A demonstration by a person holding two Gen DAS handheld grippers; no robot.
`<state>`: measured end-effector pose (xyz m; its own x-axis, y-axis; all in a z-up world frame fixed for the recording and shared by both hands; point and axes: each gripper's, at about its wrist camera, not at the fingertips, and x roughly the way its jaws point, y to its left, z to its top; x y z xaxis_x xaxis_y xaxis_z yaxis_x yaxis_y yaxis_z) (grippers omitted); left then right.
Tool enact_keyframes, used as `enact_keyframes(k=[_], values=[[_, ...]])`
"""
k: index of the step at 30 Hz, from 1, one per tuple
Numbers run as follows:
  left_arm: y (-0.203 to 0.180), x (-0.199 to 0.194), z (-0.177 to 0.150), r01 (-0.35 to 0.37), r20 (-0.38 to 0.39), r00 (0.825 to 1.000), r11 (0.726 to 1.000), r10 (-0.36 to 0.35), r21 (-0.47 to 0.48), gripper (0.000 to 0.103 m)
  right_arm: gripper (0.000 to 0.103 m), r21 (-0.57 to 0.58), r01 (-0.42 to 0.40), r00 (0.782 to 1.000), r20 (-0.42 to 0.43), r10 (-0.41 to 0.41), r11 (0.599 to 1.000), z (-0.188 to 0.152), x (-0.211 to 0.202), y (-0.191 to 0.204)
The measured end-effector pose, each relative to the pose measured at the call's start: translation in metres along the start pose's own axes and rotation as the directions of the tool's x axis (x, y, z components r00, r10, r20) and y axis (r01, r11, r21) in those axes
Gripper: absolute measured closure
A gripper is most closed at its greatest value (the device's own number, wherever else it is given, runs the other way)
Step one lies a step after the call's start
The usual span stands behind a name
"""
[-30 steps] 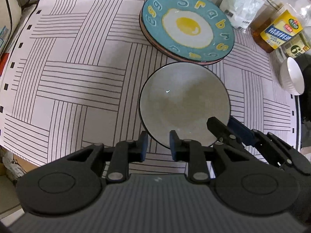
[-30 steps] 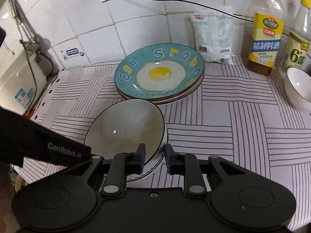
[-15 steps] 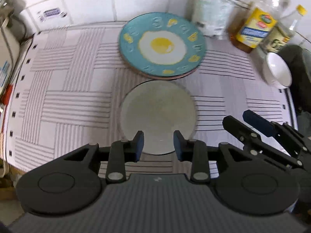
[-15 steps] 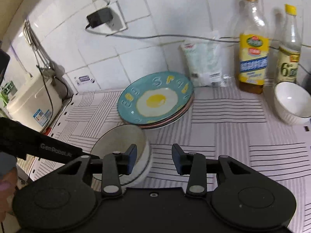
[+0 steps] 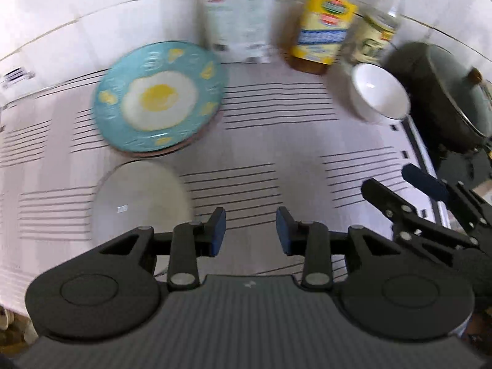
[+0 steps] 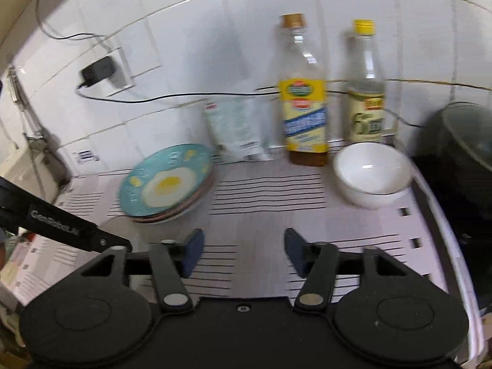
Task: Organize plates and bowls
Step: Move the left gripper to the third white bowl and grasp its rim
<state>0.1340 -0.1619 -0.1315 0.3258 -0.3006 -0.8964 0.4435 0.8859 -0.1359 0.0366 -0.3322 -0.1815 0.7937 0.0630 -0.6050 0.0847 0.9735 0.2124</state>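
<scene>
Since the frame a second earlier, both grippers had drawn back from the grey bowl (image 5: 140,201), which we had then seen close against their fingertips. The striped mat (image 5: 261,141) covered the counter below a white tiled wall (image 6: 196,46), where a charger (image 6: 97,72) sat in a socket. The left gripper (image 5: 250,230) stood slightly parted with nothing between its jaws; the grey bowl lay at lower left, just beyond its left finger. The right gripper (image 6: 243,250) had its jaws opening, empty, over bare mat. The egg plate (image 5: 158,100) topped a stack at upper left of the left wrist view, the white bowl (image 6: 372,173) at right beside two bottles (image 6: 304,104). Motion blur softened every label, and the dark pot (image 5: 446,98) was cut off at the right edge.
</scene>
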Motion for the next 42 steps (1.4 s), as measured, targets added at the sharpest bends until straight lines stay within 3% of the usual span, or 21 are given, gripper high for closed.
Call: enact_keyframes(k=[7, 11, 14, 20, 23, 25, 28, 42], values=[[-0.053, 0.026, 0.023, 0.055, -0.003, 0.998, 0.996, -0.055, 0.076, 0.068, 0.034, 0.028, 0.131, 0.99, 0.041, -0.132, 0.991, -0.017, 0.015, -0.065], [-0.079, 0.033, 0.041, 0.091, 0.002, 0.996, 0.99, -0.091, 0.105, 0.068, 0.034, -0.042, 0.235, 0.972, 0.022, -0.234, 0.971, -0.018, 0.022, -0.084], [-0.095, 0.038, 0.055, 0.108, 0.021, 0.994, 0.987, -0.112, 0.122, 0.062, 0.033, -0.055, 0.228, 0.974, 0.025, -0.227, 0.972, -0.016, 0.027, -0.097], [-0.116, 0.059, 0.084, 0.129, 0.05, 0.989, 0.984, -0.137, 0.126, 0.062, 0.029, -0.053, 0.231, 0.972, 0.048, -0.229, 0.971, -0.015, 0.05, -0.113], [-0.122, 0.074, 0.096, 0.15, 0.053, 0.986, 0.983, -0.157, 0.109, 0.057, 0.029, -0.089, 0.233, 0.972, 0.029, -0.232, 0.968, -0.016, 0.066, -0.112], [-0.124, 0.085, 0.103, 0.157, 0.04, 0.986, 0.982, -0.161, 0.103, 0.056, 0.028, -0.117, 0.247, 0.969, 0.015, -0.247, 0.962, -0.016, 0.076, -0.109], [-0.125, 0.096, 0.112, 0.163, 0.037, 0.985, 0.982, -0.167, 0.096, 0.056, 0.016, -0.127, 0.235, 0.972, 0.018, -0.235, 0.964, -0.017, 0.087, -0.108], [-0.133, 0.158, 0.139, 0.153, 0.0, 0.988, 0.978, -0.155, 0.14, 0.056, 0.014, -0.066, 0.248, 0.968, 0.057, -0.245, 0.966, -0.011, 0.126, -0.124]])
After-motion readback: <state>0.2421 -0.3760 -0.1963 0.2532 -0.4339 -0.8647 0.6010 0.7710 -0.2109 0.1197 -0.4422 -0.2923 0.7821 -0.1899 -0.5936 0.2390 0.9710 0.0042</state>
